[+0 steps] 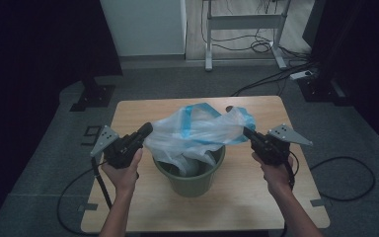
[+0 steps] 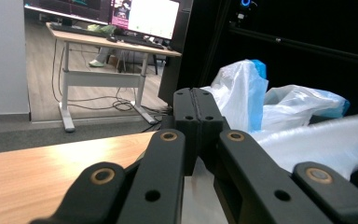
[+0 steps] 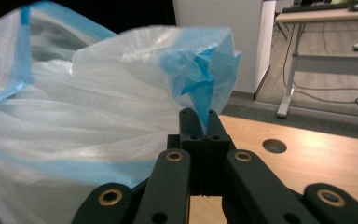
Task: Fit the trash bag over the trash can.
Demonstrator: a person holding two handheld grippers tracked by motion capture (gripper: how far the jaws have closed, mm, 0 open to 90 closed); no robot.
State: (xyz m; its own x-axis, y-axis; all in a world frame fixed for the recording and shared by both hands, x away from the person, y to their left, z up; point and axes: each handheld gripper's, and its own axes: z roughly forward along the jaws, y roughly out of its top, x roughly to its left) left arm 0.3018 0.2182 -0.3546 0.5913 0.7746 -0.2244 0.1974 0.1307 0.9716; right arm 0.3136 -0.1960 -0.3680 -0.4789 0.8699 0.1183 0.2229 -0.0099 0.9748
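A thin clear plastic bag (image 1: pixel 197 131) with a blue band hangs stretched over a green bucket (image 1: pixel 192 180) in the middle of the wooden table (image 1: pixel 143 111). Part of the bag dips into the bucket. My left gripper (image 1: pixel 147 130) is at the bag's left edge, with its jaws shut (image 2: pixel 198 100) and film running under and past them to the right (image 2: pixel 307 140). At the bag's right edge my right gripper (image 1: pixel 247 132) is shut on the blue band, which rises from between its jaws (image 3: pixel 204 122). The bag (image 3: pixel 98 116) billows to their left.
The table has a round hole (image 3: pixel 274 145) near its right side. Beyond it on the floor are a white cabinet (image 1: pixel 143 24), a desk frame (image 1: pixel 242 22), loose cables (image 1: pixel 261 47), a power strip (image 1: pixel 303 75) and a black stand base (image 1: pixel 93 96).
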